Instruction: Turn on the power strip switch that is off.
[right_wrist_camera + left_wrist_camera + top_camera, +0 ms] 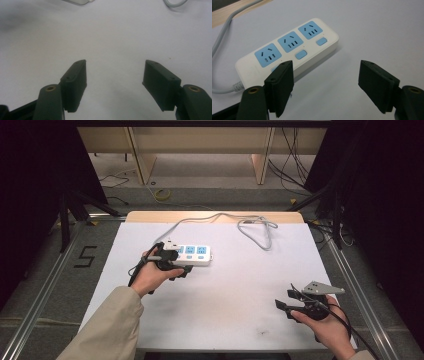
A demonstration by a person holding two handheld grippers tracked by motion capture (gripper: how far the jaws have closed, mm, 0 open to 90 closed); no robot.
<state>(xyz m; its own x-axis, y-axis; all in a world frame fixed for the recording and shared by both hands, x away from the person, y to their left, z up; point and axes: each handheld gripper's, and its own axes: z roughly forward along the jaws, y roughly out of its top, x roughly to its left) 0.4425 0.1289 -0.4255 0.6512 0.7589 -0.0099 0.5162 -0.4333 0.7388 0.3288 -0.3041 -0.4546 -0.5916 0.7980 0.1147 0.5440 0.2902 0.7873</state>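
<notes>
White power strip (192, 255) lies left of centre in the high view, on the white table (235, 290), three blue sockets up, each with a small blue switch beside it. Its grey cord (220, 217) runs off the strip's left end toward the upper middle of the frame and loops at the table's far edge.

Left gripper (172, 265) sits at the strip's left end, just beside it, held in the left hand (150, 275). In the left gripper view the strip (289, 48) fills the upper left, slanting up to the right; the left jaw overlaps its near edge in the picture, the right jaw stands over bare table. Left gripper (325, 82) jaws wide apart, nothing between the pads — no hold on the strip. Can't tell if the left jaw touches the casing.

Right gripper (289, 301) is in the lower right of the high view, well apart from the strip, in the right hand (327, 327), grey plate on top. Right gripper view: right gripper (115, 80) jaws spread wide over bare table — empty. A corner of the strip (80, 2) peeks in at the top edge, a bit of cord (175, 3) at the upper right.
</notes>
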